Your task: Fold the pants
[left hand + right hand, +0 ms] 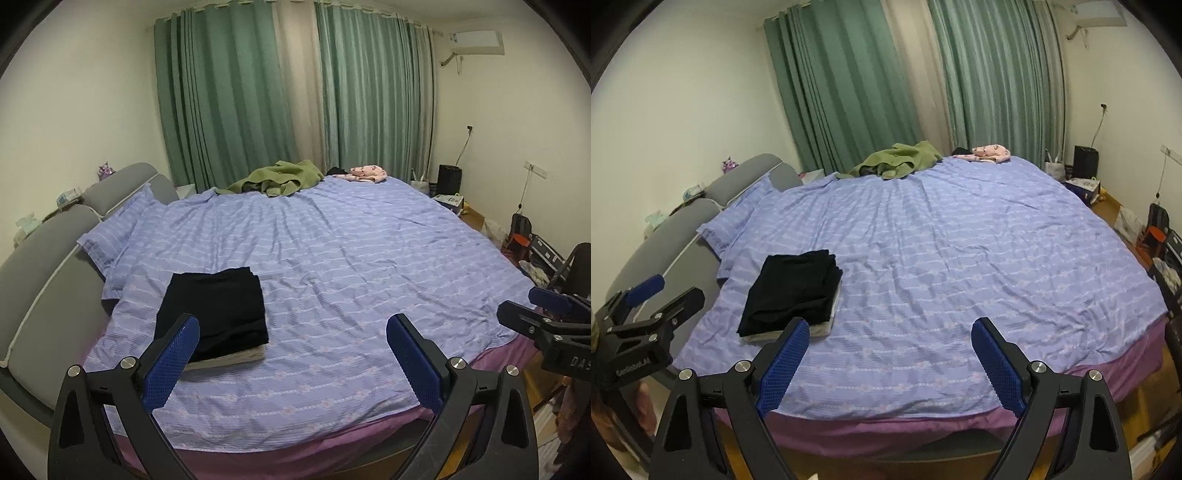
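My left tongs [291, 354] and right tongs [890, 358] gape wide, holding nothing, above the rumpled lilac quilt [332, 258]. The black pants [214, 310] lie folded square on a pale folded cloth, near the grey headboard [48, 266]. Green and pink clothes lie crumpled far off.

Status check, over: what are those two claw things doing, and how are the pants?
Left gripper and right gripper: jaws wide, empty, above the bed's near edge. Black pants folded, stacked on a pale garment. Nothing in the way.
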Action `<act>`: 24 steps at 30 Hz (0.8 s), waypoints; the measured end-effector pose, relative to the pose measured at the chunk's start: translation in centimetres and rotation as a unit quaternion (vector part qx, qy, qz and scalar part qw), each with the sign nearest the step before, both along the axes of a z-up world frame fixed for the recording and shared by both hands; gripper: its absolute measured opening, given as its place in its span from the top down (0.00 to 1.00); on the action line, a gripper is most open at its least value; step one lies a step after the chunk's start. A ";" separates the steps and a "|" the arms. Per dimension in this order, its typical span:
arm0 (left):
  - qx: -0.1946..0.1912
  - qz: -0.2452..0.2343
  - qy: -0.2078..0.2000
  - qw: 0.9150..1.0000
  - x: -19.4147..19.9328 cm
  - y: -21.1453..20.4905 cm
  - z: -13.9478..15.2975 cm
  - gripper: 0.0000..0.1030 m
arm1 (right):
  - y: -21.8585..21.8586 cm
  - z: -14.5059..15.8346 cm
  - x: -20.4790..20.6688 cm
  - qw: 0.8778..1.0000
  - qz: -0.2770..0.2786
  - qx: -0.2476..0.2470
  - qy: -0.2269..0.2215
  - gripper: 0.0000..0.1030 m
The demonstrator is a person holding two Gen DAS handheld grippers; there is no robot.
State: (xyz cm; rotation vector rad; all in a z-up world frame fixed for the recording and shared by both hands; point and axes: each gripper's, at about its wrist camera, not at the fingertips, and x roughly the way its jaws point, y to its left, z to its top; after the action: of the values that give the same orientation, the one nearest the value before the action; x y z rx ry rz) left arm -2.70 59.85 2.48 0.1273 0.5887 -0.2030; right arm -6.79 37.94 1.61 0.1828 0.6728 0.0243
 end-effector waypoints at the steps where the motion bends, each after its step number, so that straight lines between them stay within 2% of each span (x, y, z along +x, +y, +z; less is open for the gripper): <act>1: -0.002 0.003 0.001 1.000 -0.2 0.0 0.1 0.00 | -0.1 0.1 -0.1 1.000 -0.001 0.001 0.002 0.12; 24: -0.018 0.004 0.002 1.000 -0.6 -1.0 0.2 0.00 | -0.7 0.5 -0.4 1.000 -0.003 -0.001 -0.012 0.12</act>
State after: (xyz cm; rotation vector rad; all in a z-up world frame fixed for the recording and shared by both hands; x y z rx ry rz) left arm -3.26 58.85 2.66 0.0907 0.5886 -0.2063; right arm -7.24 37.26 2.11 0.1824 0.6490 0.0204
